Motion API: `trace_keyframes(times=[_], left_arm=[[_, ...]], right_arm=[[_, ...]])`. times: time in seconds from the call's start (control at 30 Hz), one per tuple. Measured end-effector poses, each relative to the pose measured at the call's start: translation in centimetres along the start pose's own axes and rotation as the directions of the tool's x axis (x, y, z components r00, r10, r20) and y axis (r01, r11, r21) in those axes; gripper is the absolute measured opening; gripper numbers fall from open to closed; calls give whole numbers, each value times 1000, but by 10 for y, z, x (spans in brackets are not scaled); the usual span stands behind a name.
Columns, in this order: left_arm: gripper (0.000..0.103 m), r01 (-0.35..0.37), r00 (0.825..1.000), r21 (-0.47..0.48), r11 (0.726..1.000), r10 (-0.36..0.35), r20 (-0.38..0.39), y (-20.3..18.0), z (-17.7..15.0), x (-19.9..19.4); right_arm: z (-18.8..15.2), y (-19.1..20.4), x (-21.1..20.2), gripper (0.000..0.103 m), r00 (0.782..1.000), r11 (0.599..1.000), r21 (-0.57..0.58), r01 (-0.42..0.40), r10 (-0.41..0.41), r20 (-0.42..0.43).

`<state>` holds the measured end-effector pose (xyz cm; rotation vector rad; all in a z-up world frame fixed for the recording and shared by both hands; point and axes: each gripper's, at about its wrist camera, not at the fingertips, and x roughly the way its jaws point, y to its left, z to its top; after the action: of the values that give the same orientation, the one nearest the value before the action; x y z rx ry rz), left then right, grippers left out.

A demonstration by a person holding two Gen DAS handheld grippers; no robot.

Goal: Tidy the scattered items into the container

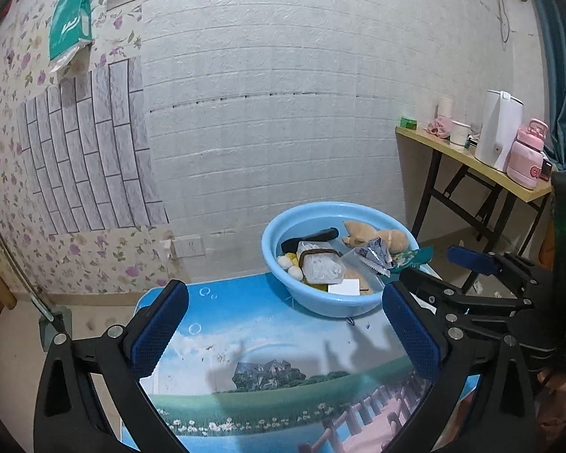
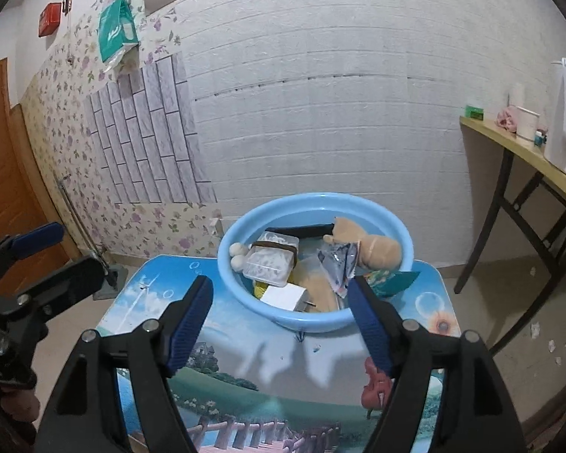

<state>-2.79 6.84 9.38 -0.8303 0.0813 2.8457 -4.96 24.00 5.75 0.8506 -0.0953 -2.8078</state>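
Observation:
A light blue basin (image 1: 283, 222) (image 2: 237, 234) sits at the far end of a small picture-printed table (image 1: 268, 343) (image 2: 283, 385). It holds a tan plush toy (image 1: 373, 238) (image 2: 377, 249), a clear plastic box (image 1: 320, 266) (image 2: 271, 262), a silver wrapper (image 1: 375, 255) (image 2: 339, 264), a white box (image 1: 344, 287) (image 2: 285, 296), a black object and white balls. A green packet (image 1: 415, 258) (image 2: 392, 281) hangs over the right rim. My left gripper (image 1: 283, 324) is open and empty above the table. My right gripper (image 2: 281, 324) is open and empty, just short of the basin.
A wooden side table (image 1: 471, 158) (image 2: 528, 154) stands at the right with a white kettle (image 1: 498, 134), a pink bottle (image 1: 526, 154) and cups. A white brick-pattern wall is behind. A door (image 2: 3, 188) is at the left. Paper scraps lie on the floor at right.

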Motion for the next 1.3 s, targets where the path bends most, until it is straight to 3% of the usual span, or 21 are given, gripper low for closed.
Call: trace_keyframes(times=[0.13,0.17,0.4,0.63,1.3], left_arm=[[103,-15,1000,-13,1000,15,2,2,-3,-1],[103,-14,1000,-15,1000,14,-3,2,-4,0],[103,-4,999,-85,996,2,-33,13,-12,7],[103,-40,999,-68,997,38,-38,12,-16,9],[103,-58,996,-84,995,52,-79,15,-20,23]], right_arm=[[-2,3,-8,99,1000,1000,23,6,-7,28],[-3,4,-10,101,999,1000,18,4,-5,34],[-6,6,-15,103,1000,1000,-9,11,-10,17],[-14,5,-7,103,1000,1000,2,-6,6,-12],[-21,2,3,103,999,1000,16,-7,7,-44]])
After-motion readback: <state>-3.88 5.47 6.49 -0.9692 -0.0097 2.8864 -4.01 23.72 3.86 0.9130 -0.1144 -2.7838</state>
